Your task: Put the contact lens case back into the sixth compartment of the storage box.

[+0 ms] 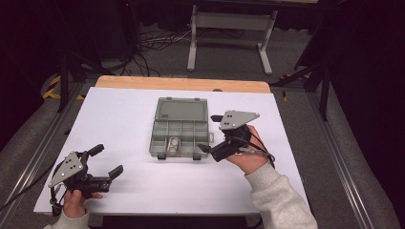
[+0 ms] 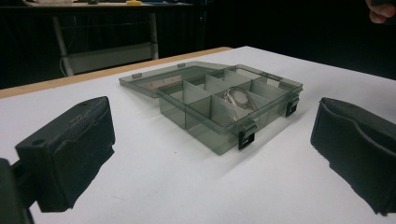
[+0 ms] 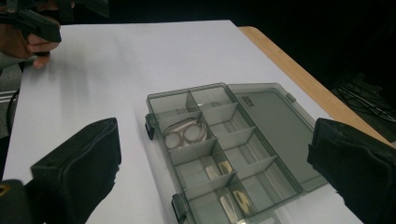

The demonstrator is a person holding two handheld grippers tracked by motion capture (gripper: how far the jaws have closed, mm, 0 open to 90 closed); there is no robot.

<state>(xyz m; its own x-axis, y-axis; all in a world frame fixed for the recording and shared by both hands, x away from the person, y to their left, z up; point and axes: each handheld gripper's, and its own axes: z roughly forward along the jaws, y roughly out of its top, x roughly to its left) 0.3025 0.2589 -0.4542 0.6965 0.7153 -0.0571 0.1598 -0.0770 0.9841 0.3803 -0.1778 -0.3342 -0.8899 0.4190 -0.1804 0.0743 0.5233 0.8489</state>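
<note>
Organizer box (image 3: pixel 224 154) lies open; right gripper view shows rings (image 3: pixel 186 133) inside; both grippers spread, empty.

White table (image 1: pixel 119 119), grey trestle frame (image 1: pixel 229 21) beyond

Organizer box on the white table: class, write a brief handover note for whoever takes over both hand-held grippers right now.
Left hand-held gripper: open, empty, near the table's front left corner.
Right hand-held gripper: open, empty, beside the box's right edge.
Organizer box: mid-table, lid folded open and lying flat behind it; two clear rings lie in one front compartment.
Done: box opened.
Left: probably picking out the rings or closing the lid.
</note>
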